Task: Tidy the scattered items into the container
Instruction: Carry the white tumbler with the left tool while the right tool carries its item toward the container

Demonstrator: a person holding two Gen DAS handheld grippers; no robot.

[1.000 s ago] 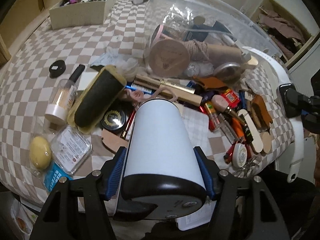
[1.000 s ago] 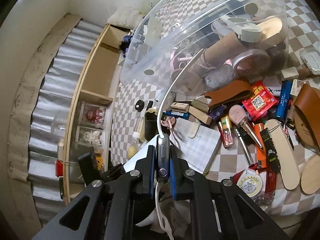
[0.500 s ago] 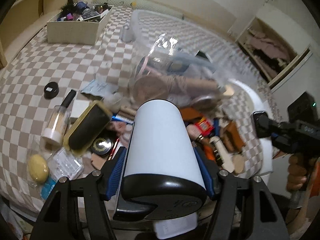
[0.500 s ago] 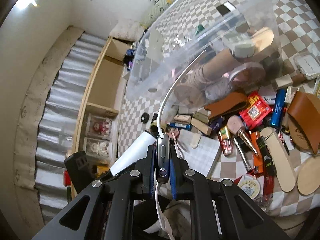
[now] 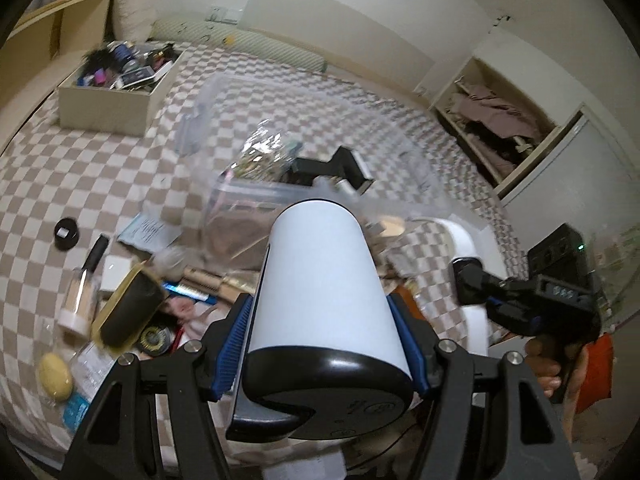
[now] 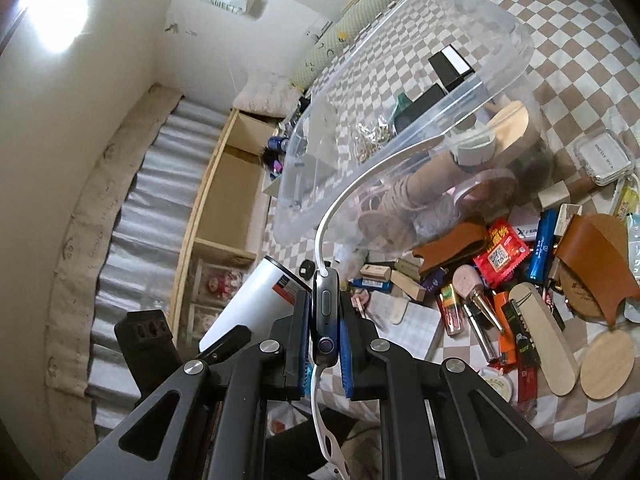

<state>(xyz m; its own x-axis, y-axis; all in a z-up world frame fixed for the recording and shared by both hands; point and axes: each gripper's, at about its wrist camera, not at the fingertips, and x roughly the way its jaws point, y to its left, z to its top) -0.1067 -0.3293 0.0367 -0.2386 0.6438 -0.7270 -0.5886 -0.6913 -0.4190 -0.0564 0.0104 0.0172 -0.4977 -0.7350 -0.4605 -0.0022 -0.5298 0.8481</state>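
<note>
My left gripper [image 5: 322, 316] is shut on a white cylinder with a black base [image 5: 320, 272], held above the checkered bedspread. Beyond it stands the clear plastic container [image 5: 304, 160], with several items inside. My right gripper [image 6: 326, 316] is shut on a dark smartwatch [image 6: 325, 304], whose white strap [image 6: 360, 184] arcs up in front of the container [image 6: 440, 40]. From the left wrist camera the right gripper [image 5: 472, 280] hangs at the right, held by a hand. Scattered small items [image 6: 500, 256] lie in front of the container. The cylinder [image 6: 248, 304] shows just left of the watch.
A beige box of odds and ends [image 5: 108, 100] sits at the far left of the bed. A bottle [image 5: 80, 296], a black roller [image 5: 128, 312] and a yellow sponge [image 5: 54, 376] lie near the front left edge. A wooden shelf [image 6: 224, 200] runs along the wall.
Both grippers have risen and tipped upward, so the bed and container look farther below. The left keeps the white cylinder, the right keeps the watch.
</note>
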